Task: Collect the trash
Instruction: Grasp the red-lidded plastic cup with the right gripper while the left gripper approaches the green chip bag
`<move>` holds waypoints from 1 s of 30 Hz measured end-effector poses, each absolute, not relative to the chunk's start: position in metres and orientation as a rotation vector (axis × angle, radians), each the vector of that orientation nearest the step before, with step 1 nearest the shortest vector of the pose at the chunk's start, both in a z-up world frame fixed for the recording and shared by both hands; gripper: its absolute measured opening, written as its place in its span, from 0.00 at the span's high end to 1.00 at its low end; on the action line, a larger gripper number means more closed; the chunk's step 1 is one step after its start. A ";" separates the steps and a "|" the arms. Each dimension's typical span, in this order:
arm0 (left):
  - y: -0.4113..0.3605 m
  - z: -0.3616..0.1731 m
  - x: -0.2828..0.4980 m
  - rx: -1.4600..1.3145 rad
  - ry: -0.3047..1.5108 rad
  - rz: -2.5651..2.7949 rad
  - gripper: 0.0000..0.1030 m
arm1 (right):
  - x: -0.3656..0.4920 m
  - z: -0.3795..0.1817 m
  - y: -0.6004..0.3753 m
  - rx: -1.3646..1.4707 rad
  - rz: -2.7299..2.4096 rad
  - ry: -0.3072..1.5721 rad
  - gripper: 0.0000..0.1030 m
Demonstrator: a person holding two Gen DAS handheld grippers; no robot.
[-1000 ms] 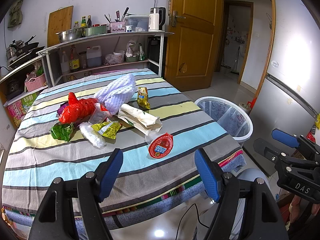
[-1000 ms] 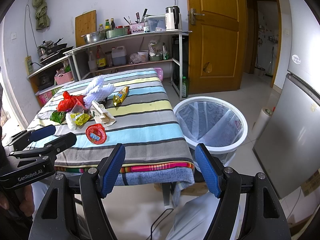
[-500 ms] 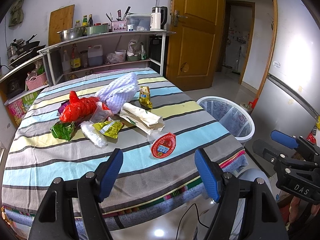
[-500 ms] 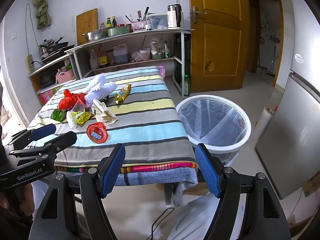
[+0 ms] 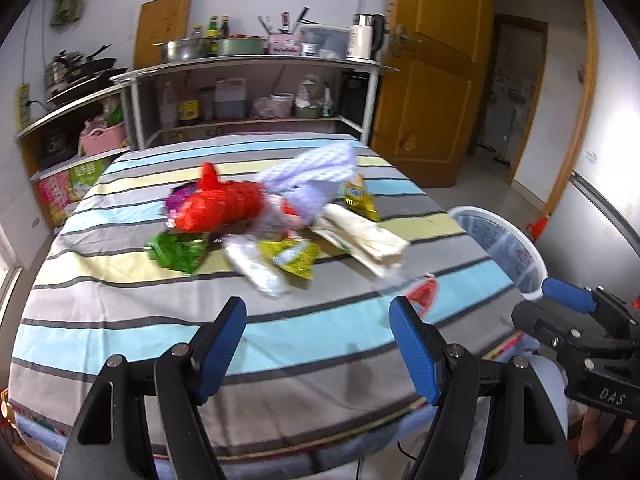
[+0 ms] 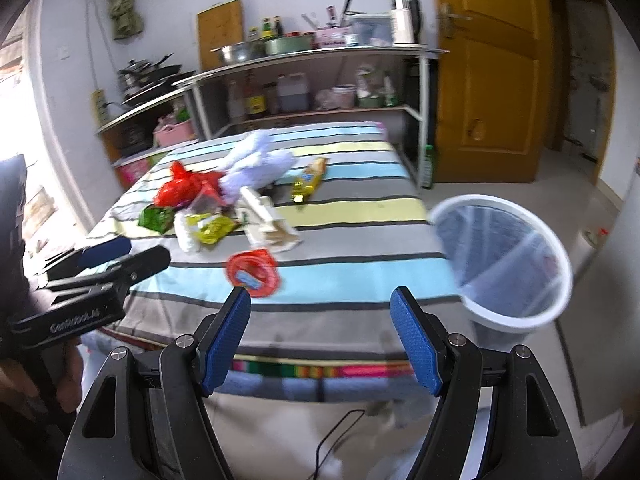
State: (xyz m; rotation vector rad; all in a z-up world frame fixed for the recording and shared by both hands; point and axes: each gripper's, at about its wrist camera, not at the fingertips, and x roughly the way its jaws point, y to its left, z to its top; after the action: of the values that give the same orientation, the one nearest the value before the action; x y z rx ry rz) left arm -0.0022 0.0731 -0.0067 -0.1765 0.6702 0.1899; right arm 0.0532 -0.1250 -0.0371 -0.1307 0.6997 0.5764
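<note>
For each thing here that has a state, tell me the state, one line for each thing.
Left hand-held gripper: open, holding nothing.
Right hand-held gripper: open, holding nothing.
Trash bin: lined with a bag, looks empty, beside the table.
Red round lid: lying flat near the table's front edge.
Red plastic bag: crumpled, in the pile.
Wooden door: shut.

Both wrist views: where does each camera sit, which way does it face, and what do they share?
Left wrist: on the left gripper, near the table's front edge, facing the trash pile and shelves; own open jaws below, the right gripper at right.
Right wrist: on the right gripper, further right and back, facing the table's front right corner and the bin; own open jaws, the left gripper and a hand at left.
Shared: table, pile, red lid, bin, shelves, door.
</note>
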 end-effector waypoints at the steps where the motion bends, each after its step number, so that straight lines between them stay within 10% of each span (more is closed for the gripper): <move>1: 0.079 -0.008 -0.002 -0.183 0.671 0.199 0.27 | 0.054 -0.038 -0.120 -0.137 0.593 0.703 0.29; 21: 0.153 -0.027 0.013 -0.258 0.695 0.297 0.27 | 0.099 -0.078 -0.039 -0.217 0.682 0.813 0.30; 24: 0.167 -0.027 0.017 -0.251 0.691 0.330 0.27 | 0.103 -0.082 -0.040 -0.212 0.668 0.843 0.54; 30: 0.192 -0.029 0.029 -0.250 0.687 0.353 0.27 | 0.105 -0.085 -0.044 -0.189 0.676 0.859 0.55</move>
State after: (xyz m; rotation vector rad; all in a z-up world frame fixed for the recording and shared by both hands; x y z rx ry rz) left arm 0.0291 0.1917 -0.0293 -0.2504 0.6875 0.3534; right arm 0.1048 -0.0443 -0.0845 -0.1890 0.8591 0.6762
